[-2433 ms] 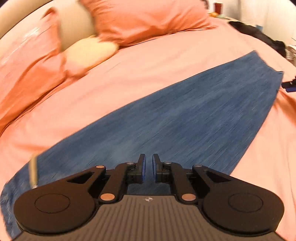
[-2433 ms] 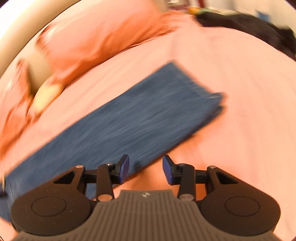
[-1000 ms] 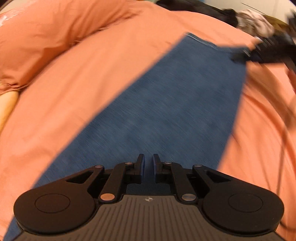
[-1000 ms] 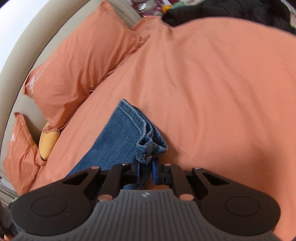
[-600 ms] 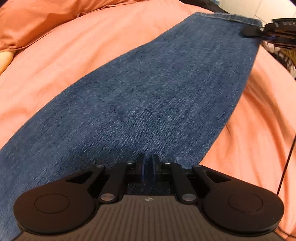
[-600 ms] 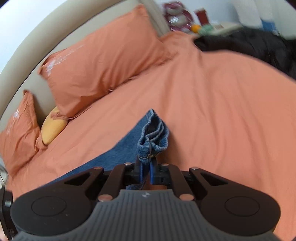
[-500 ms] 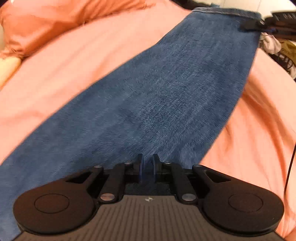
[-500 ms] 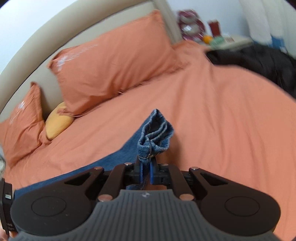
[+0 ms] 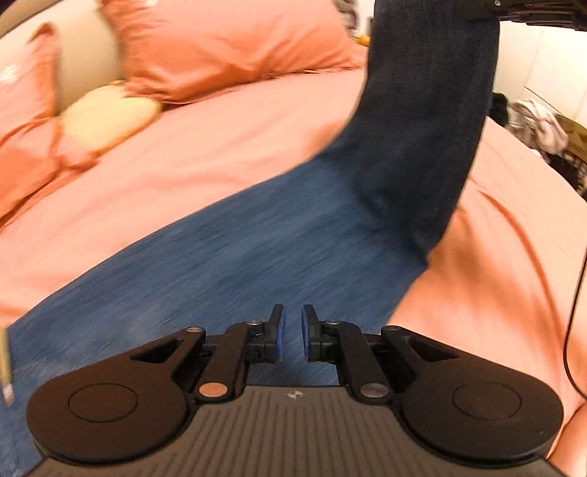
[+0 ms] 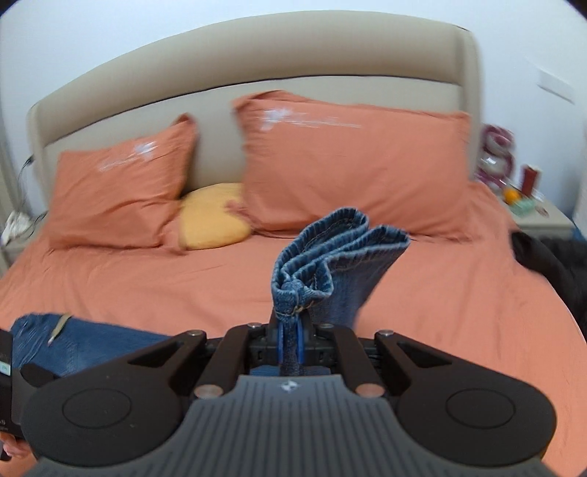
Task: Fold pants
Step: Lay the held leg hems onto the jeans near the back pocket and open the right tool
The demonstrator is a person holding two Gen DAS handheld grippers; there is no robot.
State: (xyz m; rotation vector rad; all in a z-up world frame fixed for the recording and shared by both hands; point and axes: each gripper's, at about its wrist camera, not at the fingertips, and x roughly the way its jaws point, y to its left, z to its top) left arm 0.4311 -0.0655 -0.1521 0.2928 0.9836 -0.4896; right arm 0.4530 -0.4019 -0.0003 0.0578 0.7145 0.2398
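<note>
My right tongs (image 10: pixel 290 345) are clamped on the bunched hem end of the jeans (image 10: pixel 330 264), w/ denim squeezed between the blue pads and the cuffs fanning out above them. My left tongs (image 9: pixel 291 337) stand at a narrow gap w/ nothing pinched; they hover just over the denim lying flat on the bed (image 9: pixel 220 165). From the left cam the jeans (image 9: pixel 256 257) run flat across the sheet, then rise in a tall arc toward the right tongs (image 9: pixel 532 11) at top. I'd say the fold is approx. half begun: leg end lifted, not yet laid onto the waist end, which shows at lower left of the right cam; smoothing and any 2nd fold remain. Count: 1 pair of jeans, 2 orange pillows (image 10: pixel 352 165), 1 yellow cushion (image 10: pixel 212 216), 1 headboard (image 10: pixel 256 66).
</note>
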